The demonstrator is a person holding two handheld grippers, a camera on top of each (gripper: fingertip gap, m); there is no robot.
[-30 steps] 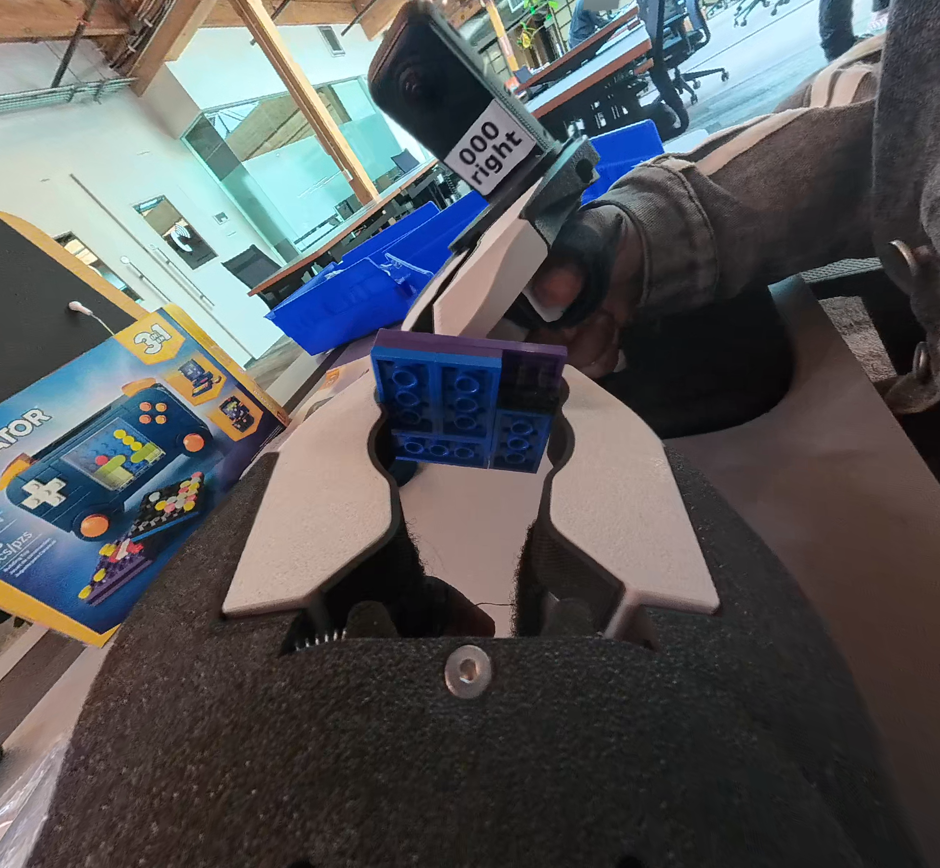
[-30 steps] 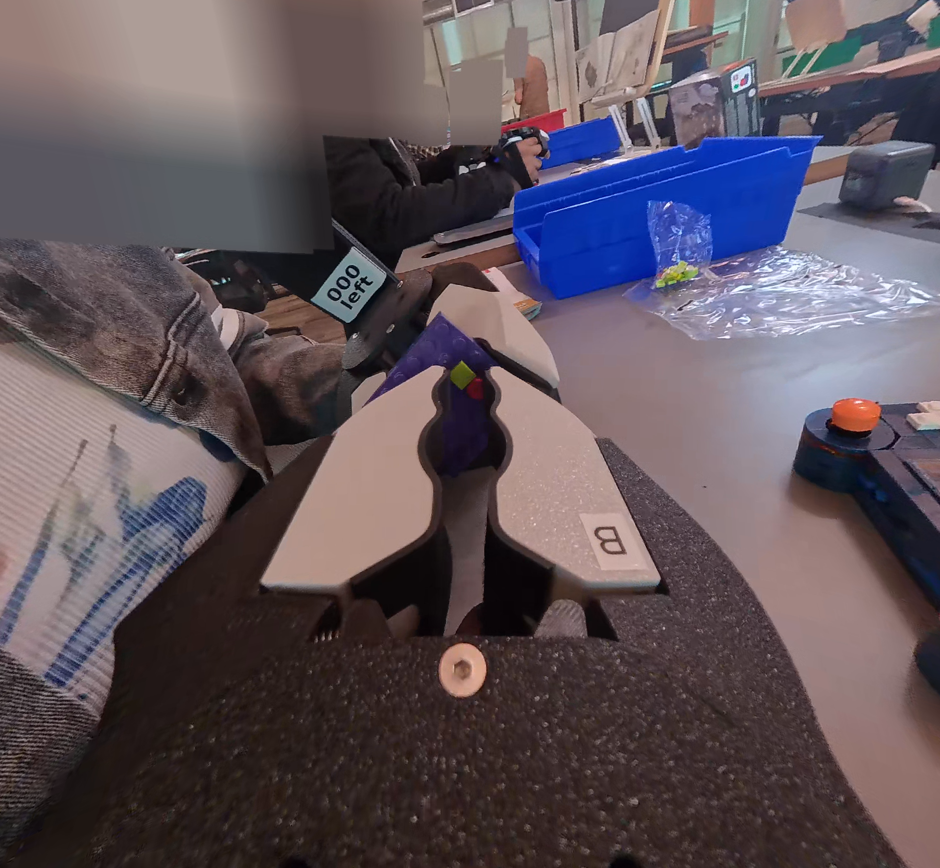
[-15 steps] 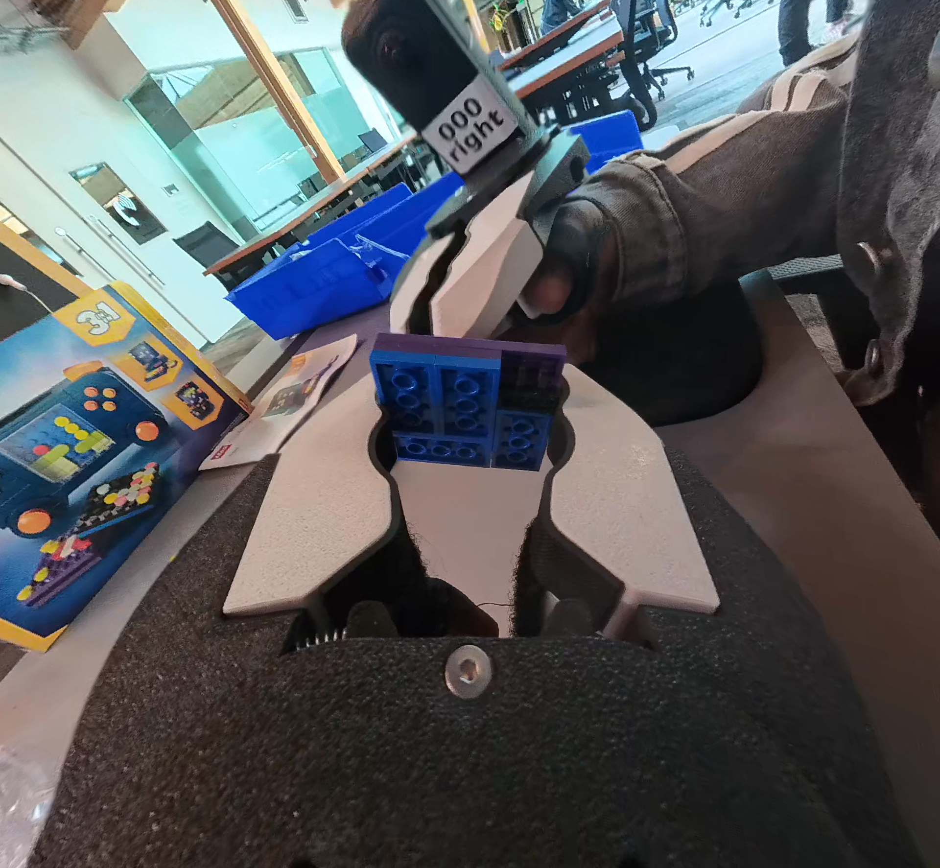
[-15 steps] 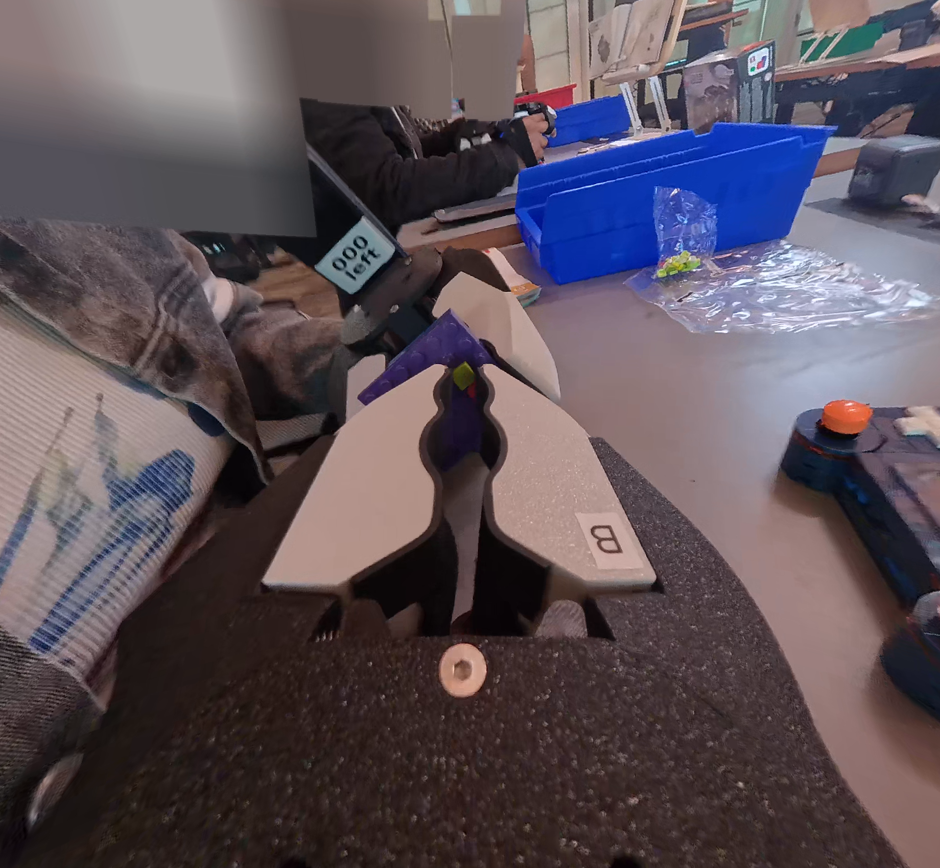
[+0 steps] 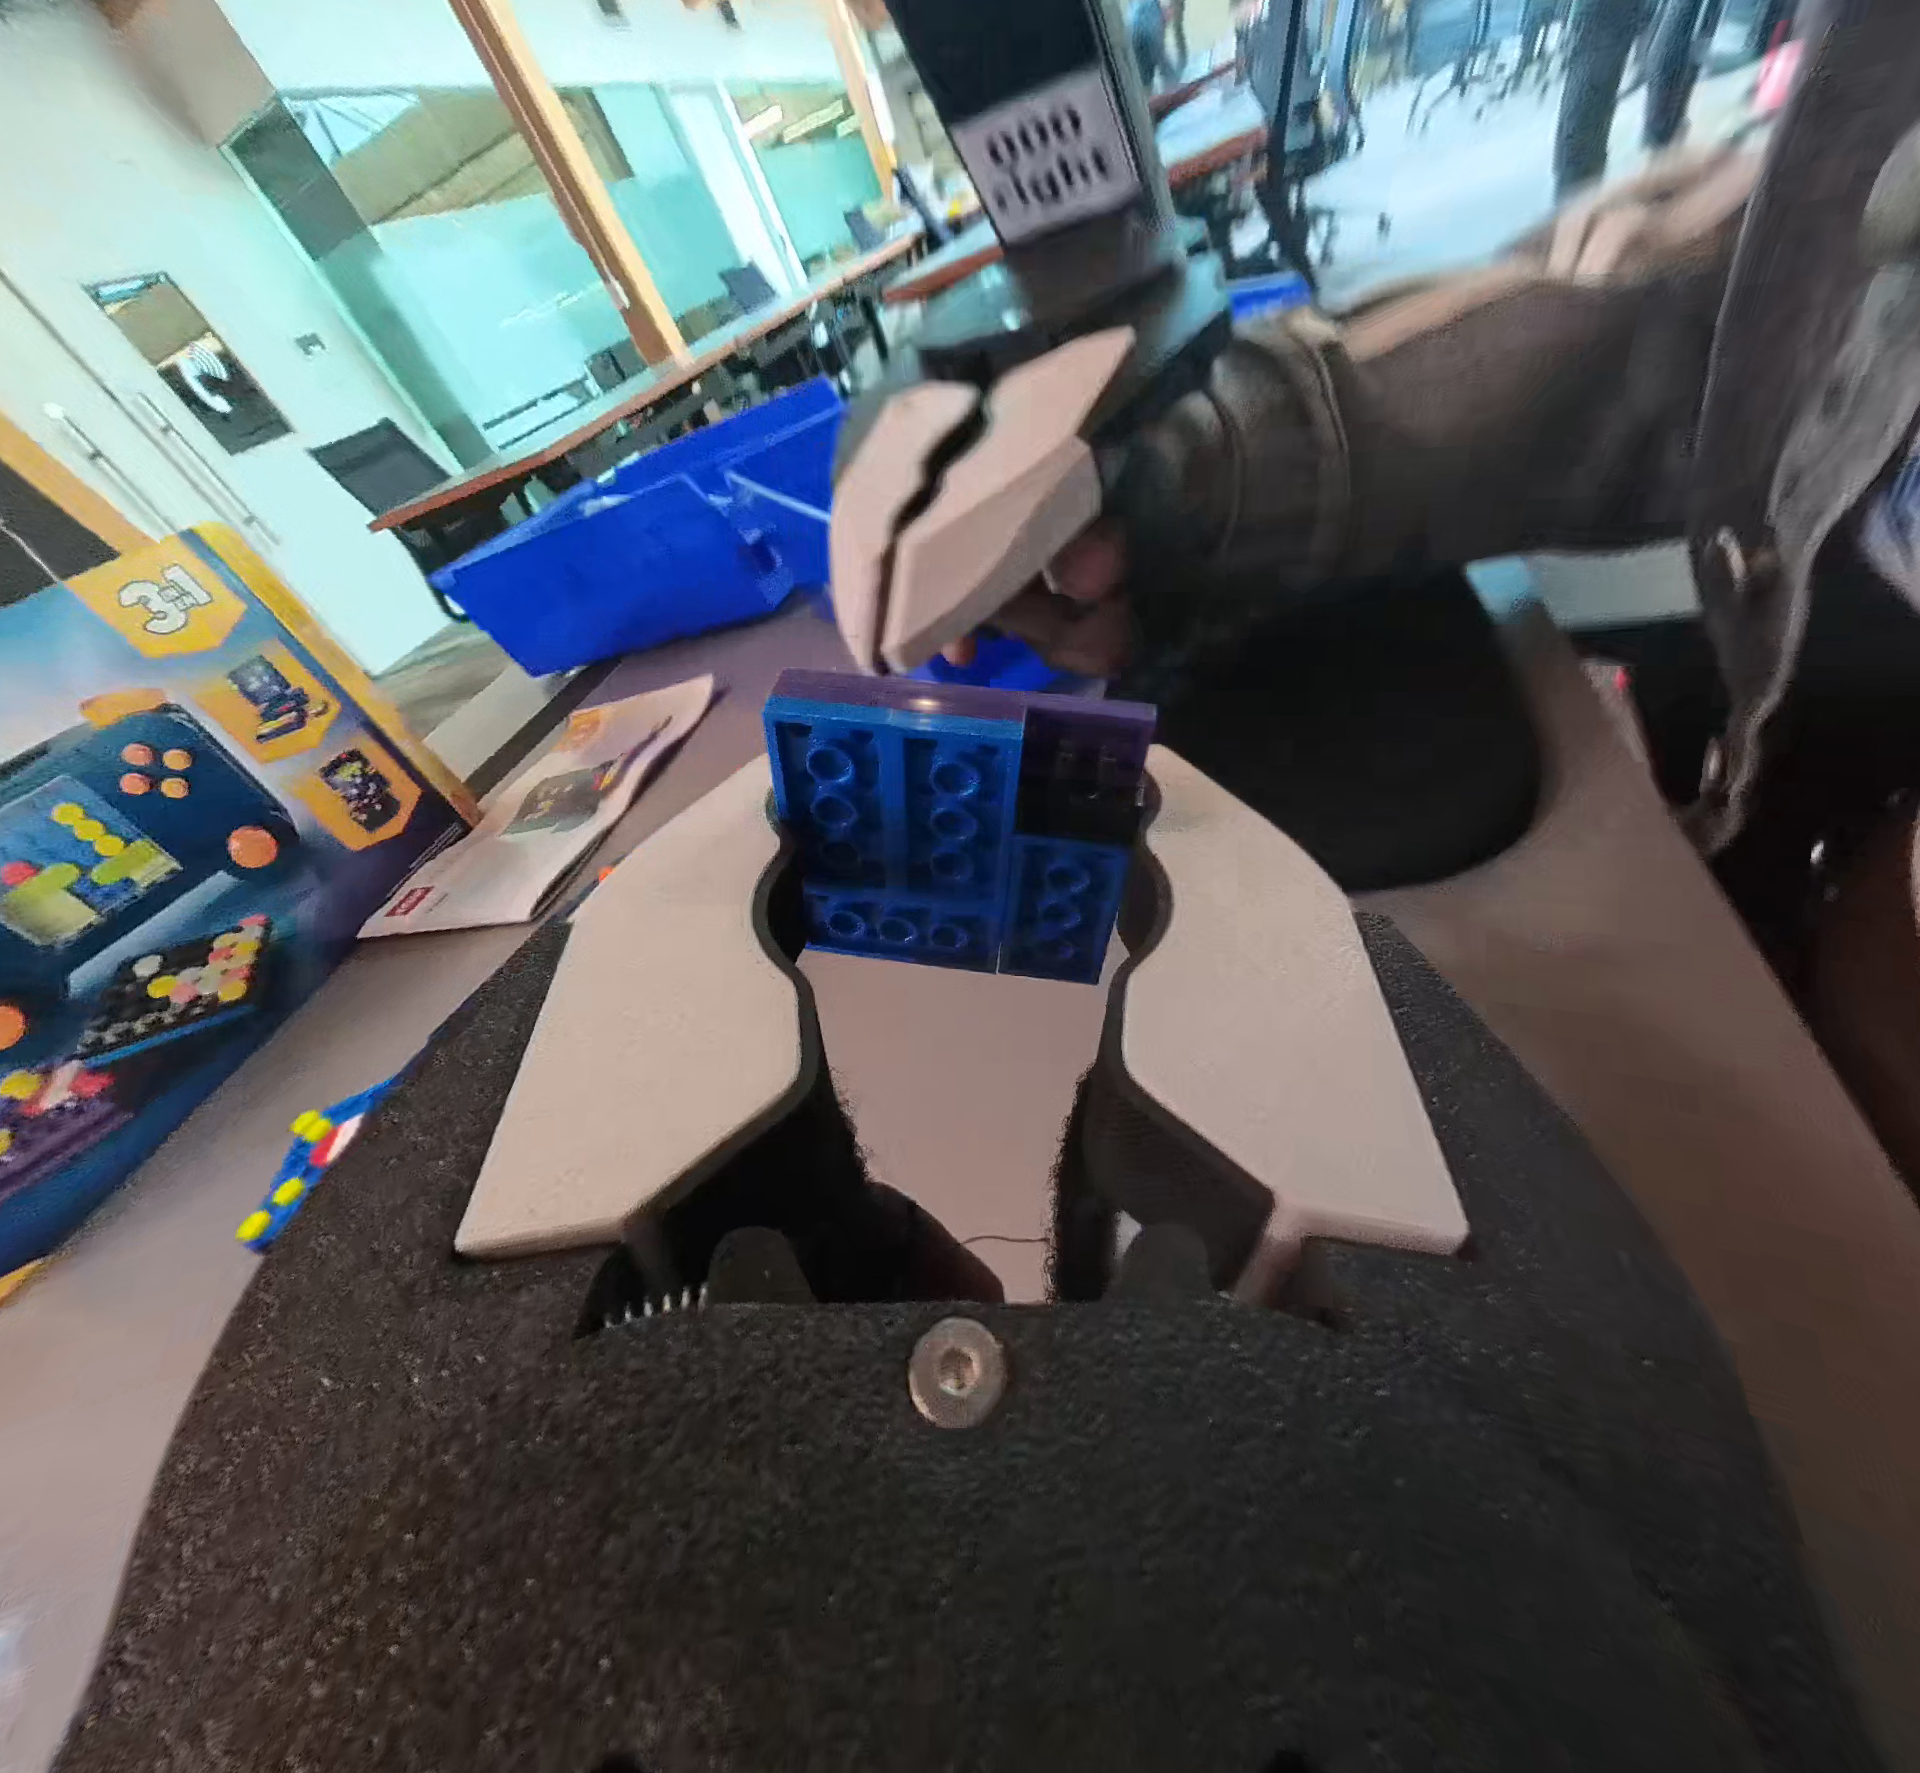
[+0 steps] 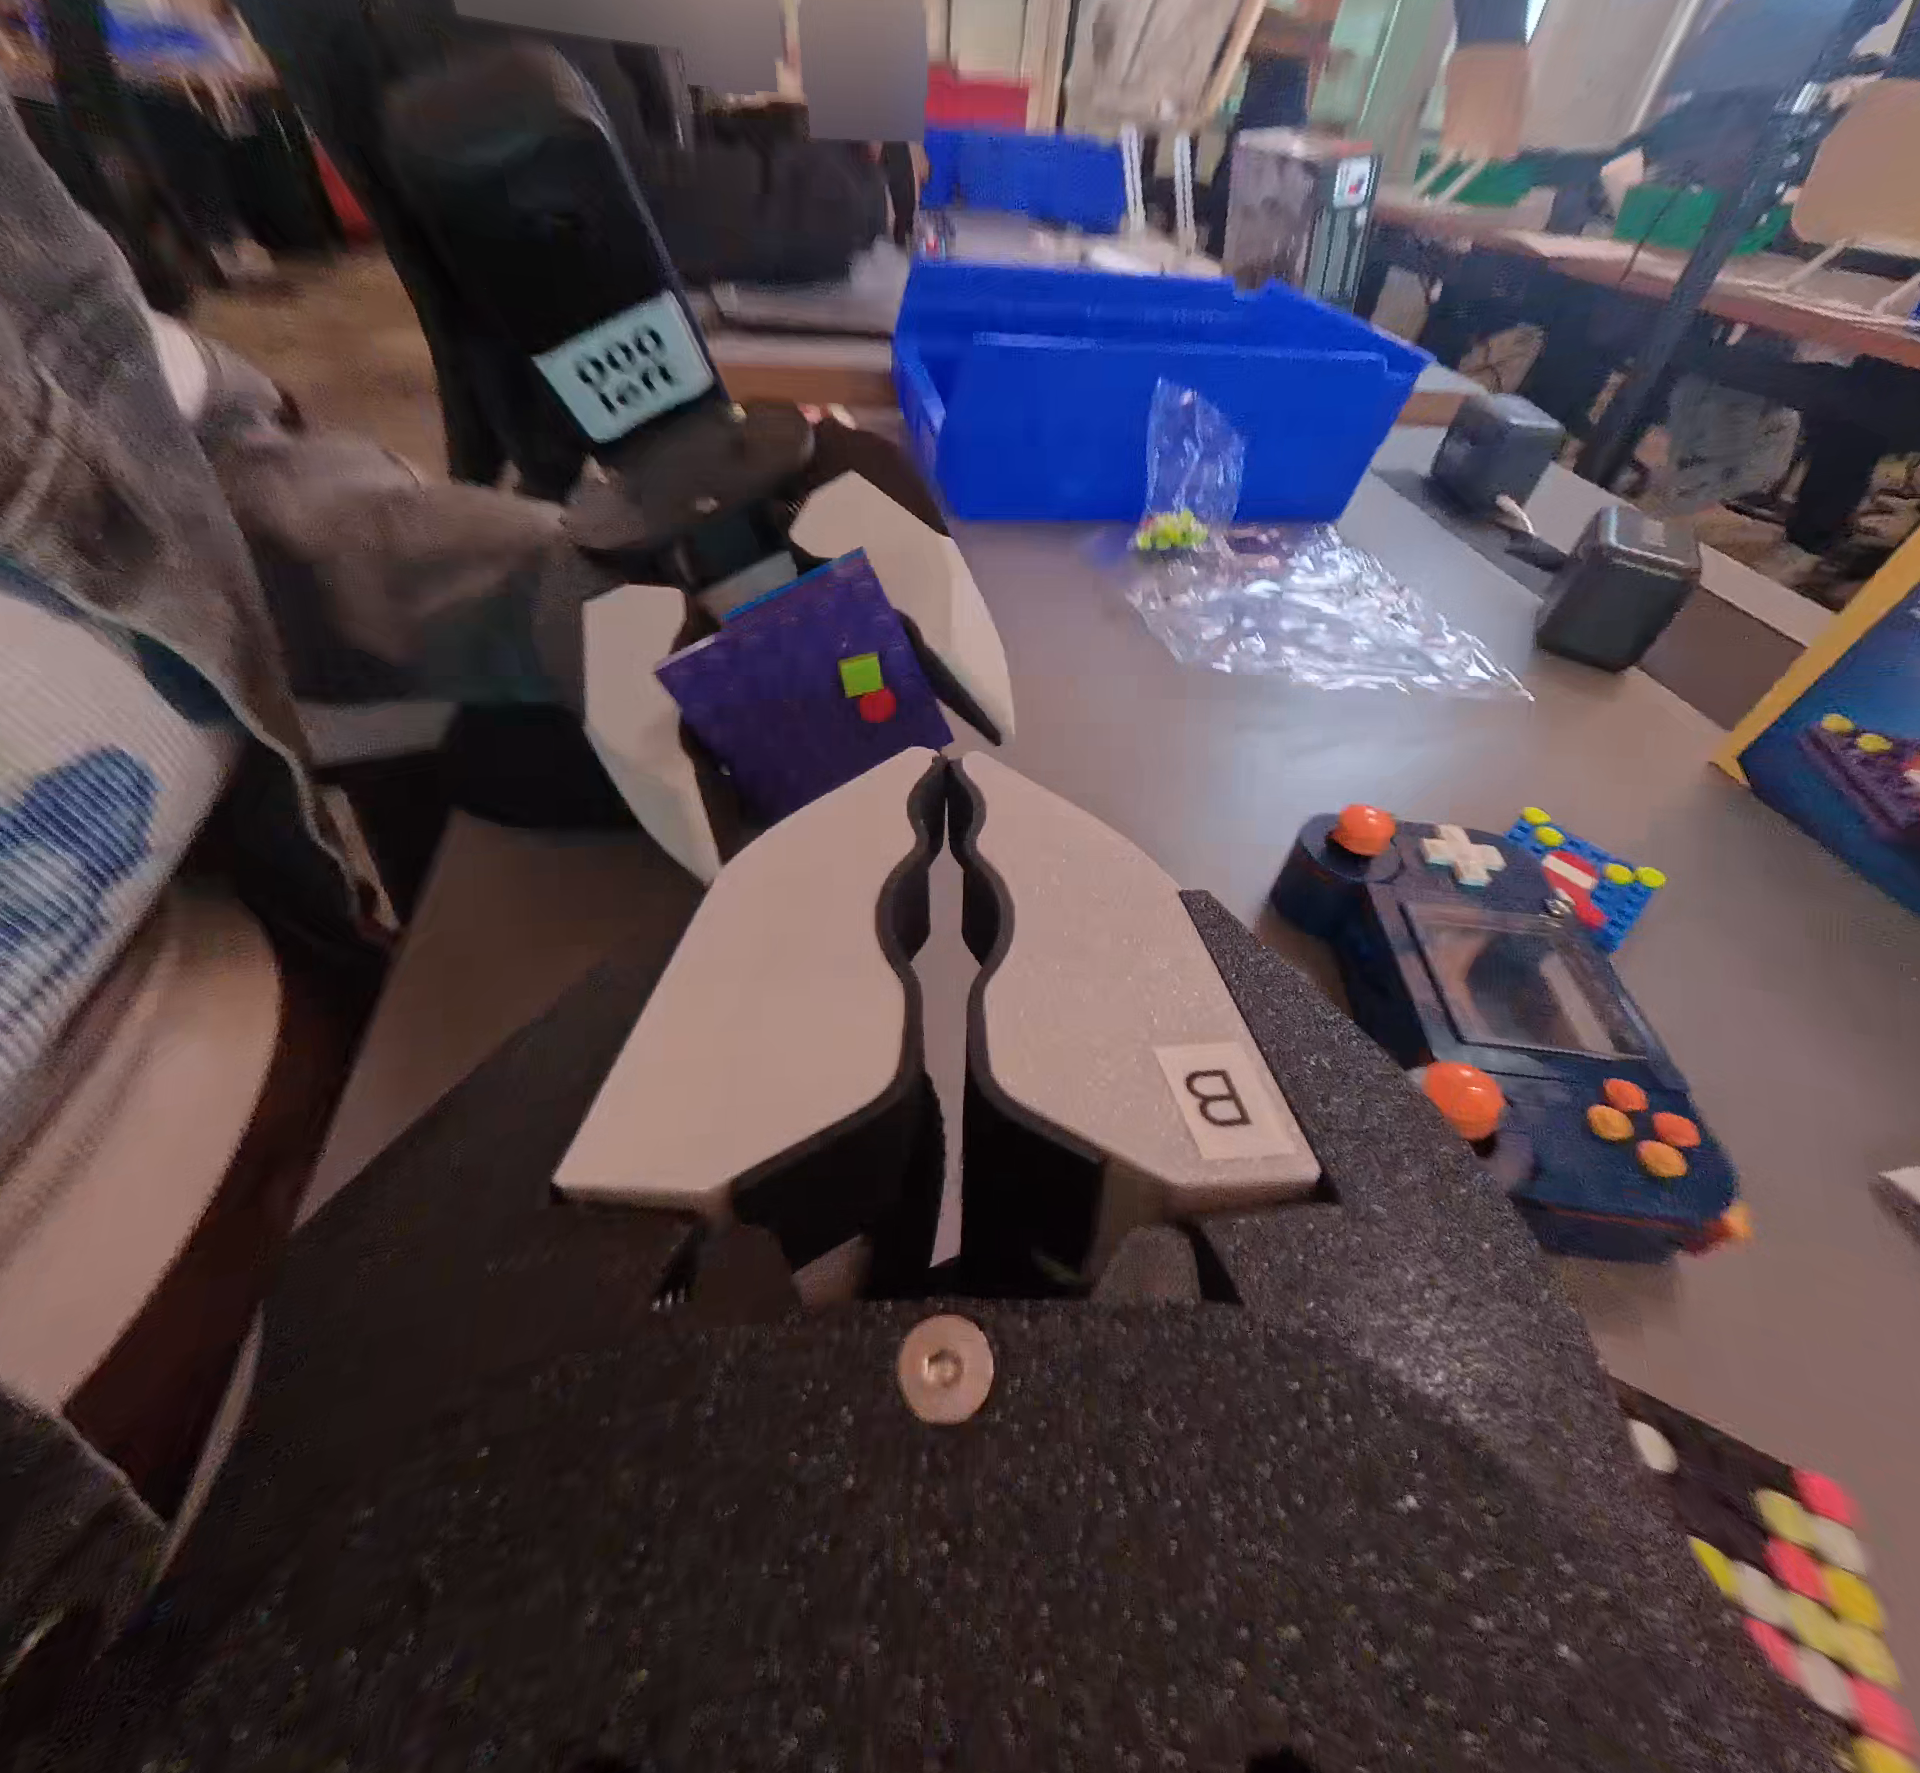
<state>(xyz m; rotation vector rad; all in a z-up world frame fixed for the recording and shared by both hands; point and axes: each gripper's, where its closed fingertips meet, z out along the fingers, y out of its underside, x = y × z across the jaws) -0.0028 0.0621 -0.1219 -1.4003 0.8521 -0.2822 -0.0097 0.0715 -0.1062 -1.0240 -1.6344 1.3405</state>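
Two hand-held grippers show, each with a pair of flat, pale grey plastic fingers set in a rough black foam-like body. The left gripper (image 5: 956, 850) is clamped on one brick plate (image 5: 940, 840), pinched by its side edges and held upright above the grey table (image 5: 1621, 1048). From the left wrist view its underside shows: four blue pieces with round sockets and one dark purple piece, fitted together under a purple layer. From the right wrist view the same plate (image 6: 800, 684) shows its studded purple top, which carries two small tiles, one green square and one red round. The right gripper (image 6: 948, 773) has its fingers pressed together with nothing between them; only a thin wavy slit runs down the middle. Its tips sit just beside the plate's lower edge, and contact cannot be made out. On the table lie one dark blue toy game console (image 6: 1507, 1027) built of bricks, with orange knobs and a white cross pad, one small blue studded plate (image 6: 1590, 876) touching its far side, one crinkled clear plastic bag (image 6: 1309, 611), and one blue plastic bin (image 6: 1132, 404). One printed cardboard box (image 5: 156, 840) stands at the left, cut off by the frame, with one folded booklet (image 5: 551, 809) beside it. The background is blurred, and a sleeve (image 5: 1455, 435) covers the hand on the right gripper.
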